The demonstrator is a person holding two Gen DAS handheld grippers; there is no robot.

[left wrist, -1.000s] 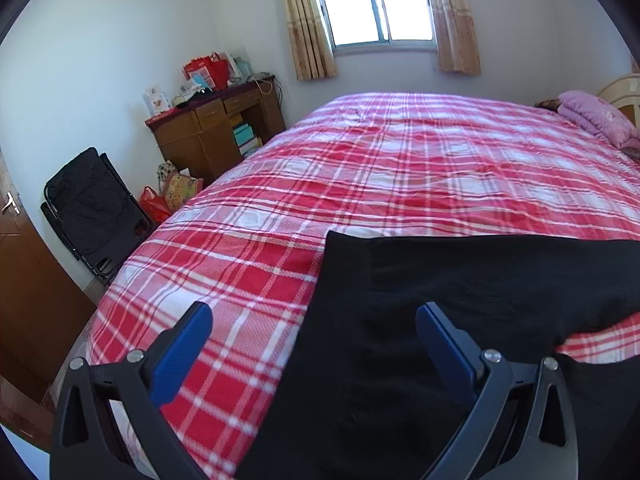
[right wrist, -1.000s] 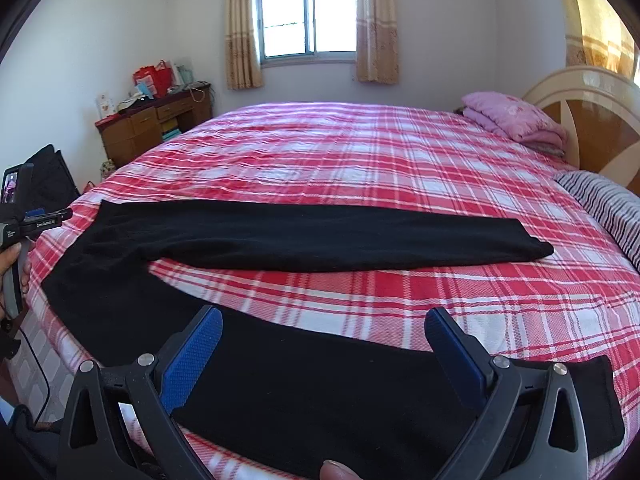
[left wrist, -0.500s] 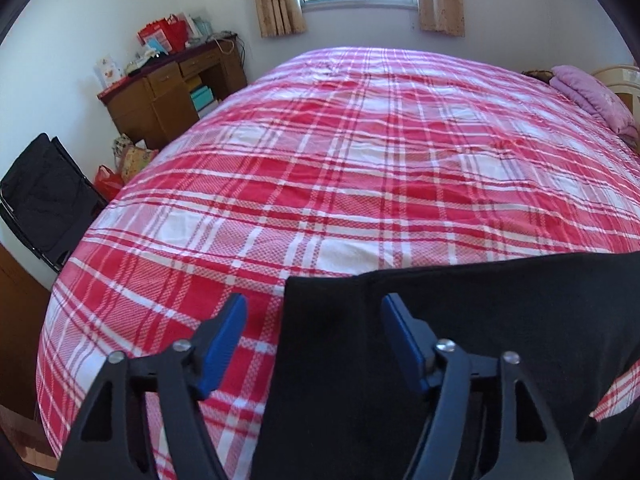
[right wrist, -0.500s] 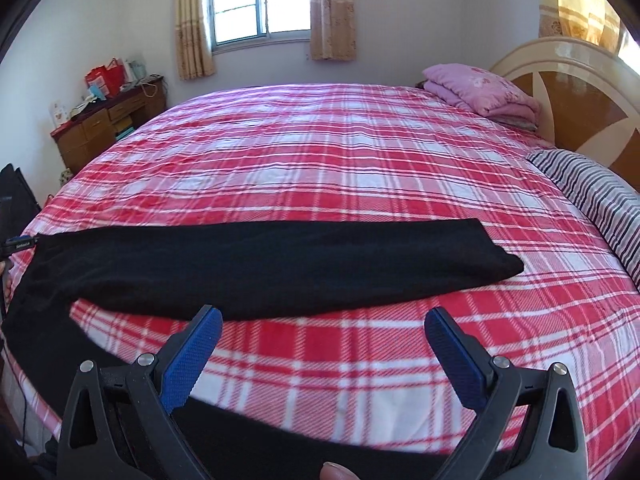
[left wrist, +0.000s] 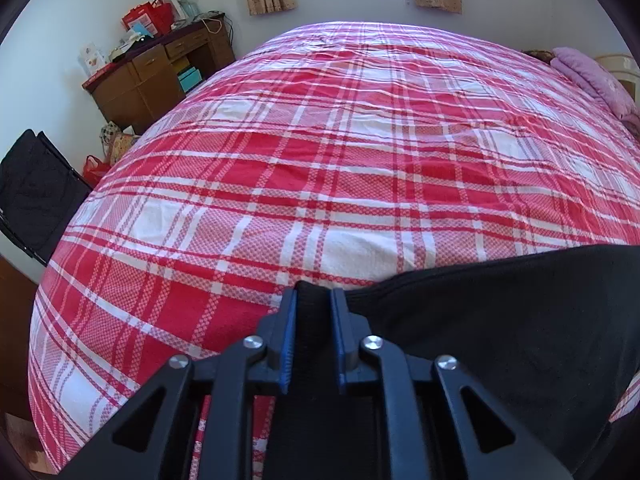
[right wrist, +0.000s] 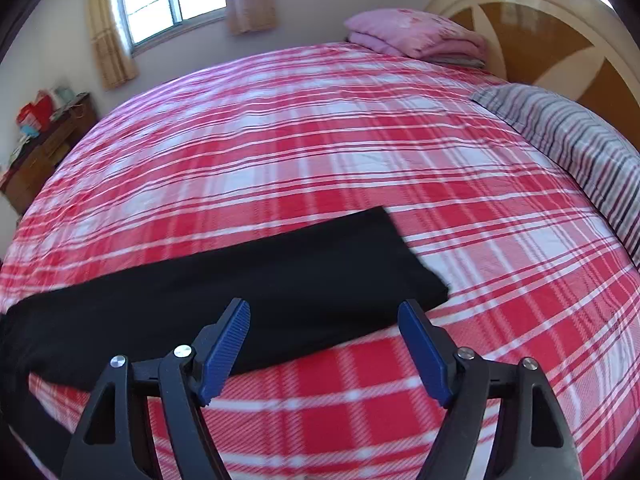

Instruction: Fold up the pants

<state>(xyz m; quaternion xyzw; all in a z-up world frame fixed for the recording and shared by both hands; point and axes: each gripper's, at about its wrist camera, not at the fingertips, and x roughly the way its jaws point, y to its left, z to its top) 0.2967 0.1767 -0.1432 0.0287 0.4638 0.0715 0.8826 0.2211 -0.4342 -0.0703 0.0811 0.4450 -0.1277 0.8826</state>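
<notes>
— What's my left gripper [left wrist: 314, 300] doing?

— Its jaws are closing, and I see a fold of the black pants [left wrist: 500, 320] pinched between the blue pads [left wrist: 289, 332]. That's the pants' edge at the bed's near side; the rest of the cloth runs off toward three o'clock in the left wrist view.

— And my right gripper [right wrist: 325, 318]?

— Its jaws stand apart but are closing, with nothing pressed between them. It hangs over the far leg of the pants [right wrist: 248, 280], close to the cuff, which ends at about two o'clock from the tips. The left pad sits over black cloth, the right pad over the red plaid bedspread [right wrist: 320, 140].

— Where do the pants lie overall?

— Flat on the bedspread, along its near edge, the leg stretching from nine o'clock to the cuff in the right wrist view.

— Anything else on the bed?

— A pink blanket [right wrist: 416, 34] folded at twelve o'clock by the headboard [right wrist: 560, 32], and a striped pillow [right wrist: 580, 140] at two o'clock.
</notes>
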